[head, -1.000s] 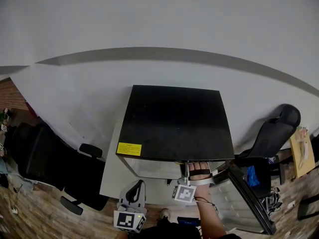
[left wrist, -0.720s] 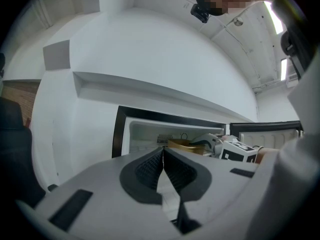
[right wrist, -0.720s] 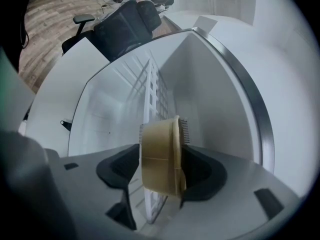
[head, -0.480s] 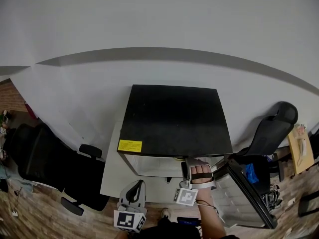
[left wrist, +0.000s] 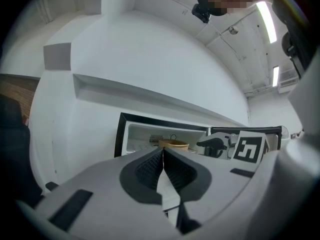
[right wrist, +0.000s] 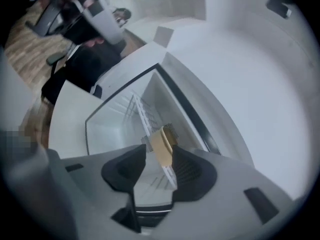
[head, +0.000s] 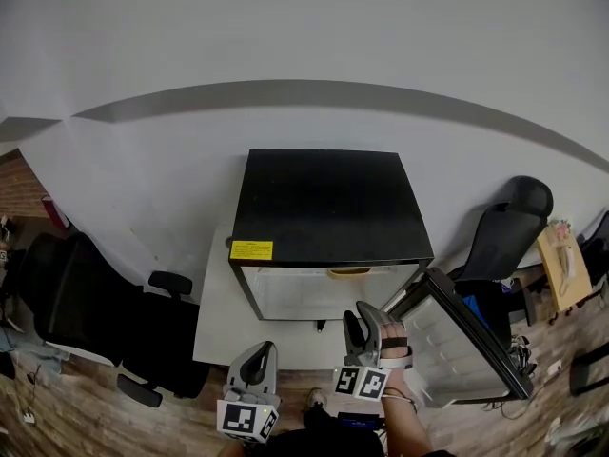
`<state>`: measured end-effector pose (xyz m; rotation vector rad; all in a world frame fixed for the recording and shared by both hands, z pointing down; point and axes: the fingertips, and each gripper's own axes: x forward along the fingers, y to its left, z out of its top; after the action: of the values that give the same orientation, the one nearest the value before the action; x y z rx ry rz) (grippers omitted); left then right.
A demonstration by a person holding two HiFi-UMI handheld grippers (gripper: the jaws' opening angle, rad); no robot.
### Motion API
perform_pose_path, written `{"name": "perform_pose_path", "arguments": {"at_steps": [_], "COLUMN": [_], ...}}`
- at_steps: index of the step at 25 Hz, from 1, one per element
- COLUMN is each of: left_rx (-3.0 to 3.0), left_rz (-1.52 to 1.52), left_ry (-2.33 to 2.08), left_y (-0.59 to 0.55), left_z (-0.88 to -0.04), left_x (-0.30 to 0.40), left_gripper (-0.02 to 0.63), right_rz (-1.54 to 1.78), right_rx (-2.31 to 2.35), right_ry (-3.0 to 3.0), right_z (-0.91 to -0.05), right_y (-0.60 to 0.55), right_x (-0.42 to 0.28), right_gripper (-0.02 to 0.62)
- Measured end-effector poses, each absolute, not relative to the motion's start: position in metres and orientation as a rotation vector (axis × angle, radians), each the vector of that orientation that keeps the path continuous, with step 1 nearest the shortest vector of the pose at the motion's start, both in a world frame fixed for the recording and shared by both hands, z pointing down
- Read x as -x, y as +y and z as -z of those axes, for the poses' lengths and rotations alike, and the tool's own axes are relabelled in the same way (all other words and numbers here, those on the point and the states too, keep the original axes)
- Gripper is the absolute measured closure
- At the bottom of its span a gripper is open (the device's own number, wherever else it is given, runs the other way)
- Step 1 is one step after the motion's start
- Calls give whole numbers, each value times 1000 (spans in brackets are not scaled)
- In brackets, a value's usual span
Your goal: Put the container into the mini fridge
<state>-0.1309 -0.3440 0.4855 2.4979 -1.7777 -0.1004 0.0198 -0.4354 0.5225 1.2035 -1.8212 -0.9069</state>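
The black-topped mini fridge (head: 328,203) stands with its door (head: 461,336) swung open to the right. A tan container (head: 349,271) sits on the wire shelf inside, also visible in the left gripper view (left wrist: 173,144) and the right gripper view (right wrist: 162,143). My right gripper (head: 364,324) hangs just outside the fridge opening, apart from the container. Its jaws are closing with nothing between them. My left gripper (head: 255,369) is held low in front of the fridge, to the left, its jaws (left wrist: 163,159) shut and empty.
The fridge rests on a white platform (head: 219,322) against a white wall. One black office chair (head: 86,303) stands to the left and another (head: 514,231) behind the open door. Wood floor shows at both sides.
My right gripper has drawn back out of the fridge toward me, leaving the container on the shelf. The left gripper has stayed where it was.
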Motion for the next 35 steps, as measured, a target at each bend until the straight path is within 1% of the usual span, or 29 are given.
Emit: {"name": "perform_pose_path", "arguments": {"at_steps": [1,2,5,8,12,15,24,35], "left_rx": [-2502,-2507,-2515,-2536,-2568,-2587,-2629,-2628], "left_rz": [111,119,108,101,86,79,96,87], "left_ry": [-1769,-1759,-1733,-1688,-1630,-1606,-1557,-1588], "left_y": [-334,-324,-292,-258,-211,-187,-137,-120], "left_z": [-487,-489,-490,-491,-496,-494,-485,-486], "left_x": [132,134,139,139,136,130,92,53], "left_gripper": [597,597,597,597,597,597,597,597], "right_rz": [848,787,570,283,-116,-272,-386,-365], "right_rx": [-1248,-1285,-1377,-1451,-1549,-1623,-1708,-1646], "right_ry": [-1873,-1917,-2054,-2208,-2380,-2428,-2507,-2573], "right_z": [-521,-520,-525,-535,-541,-539,-516,-513], "right_y": [-423,-411,-371,-327,-264,-233,-166,-131], "right_x": [-22,-23,-25,-30,-37,-45,-68,-82], "right_gripper": [443,464,515,559,571,574,578,580]}}
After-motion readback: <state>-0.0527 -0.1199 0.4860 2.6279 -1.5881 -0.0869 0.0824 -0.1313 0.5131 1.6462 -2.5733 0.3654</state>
